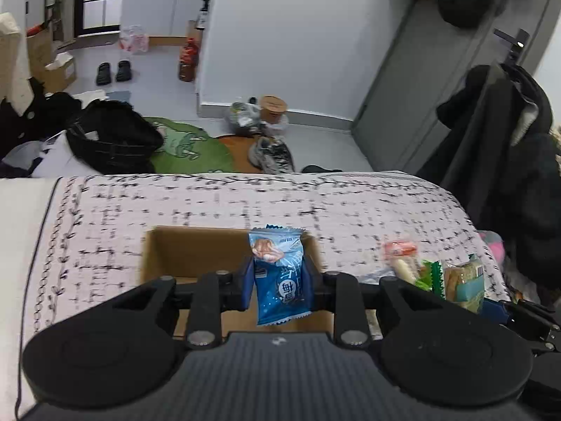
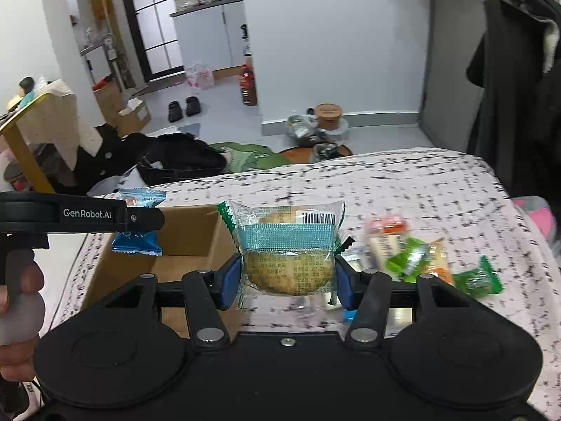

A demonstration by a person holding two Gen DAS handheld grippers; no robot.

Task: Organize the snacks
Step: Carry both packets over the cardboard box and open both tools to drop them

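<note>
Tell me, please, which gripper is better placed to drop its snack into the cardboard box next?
Probably the left gripper. Its jaws hold the blue snack packet directly above the open cardboard box. The right gripper holds the clear-wrapped pastry beside the box, over the bedsheet.

White walls (image 1: 298,35), pale grey floor (image 1: 154,66); grey door (image 1: 431,80) far right with dark coats (image 1: 508,147) hung beside it. Far left: white cabinets (image 1: 168,0), cardboard boxes (image 1: 52,59), black slippers (image 1: 114,71). Near: bed in patterned sheet (image 1: 245,203), green rug (image 1: 189,147), sneakers (image 1: 271,154) beyond.
</note>
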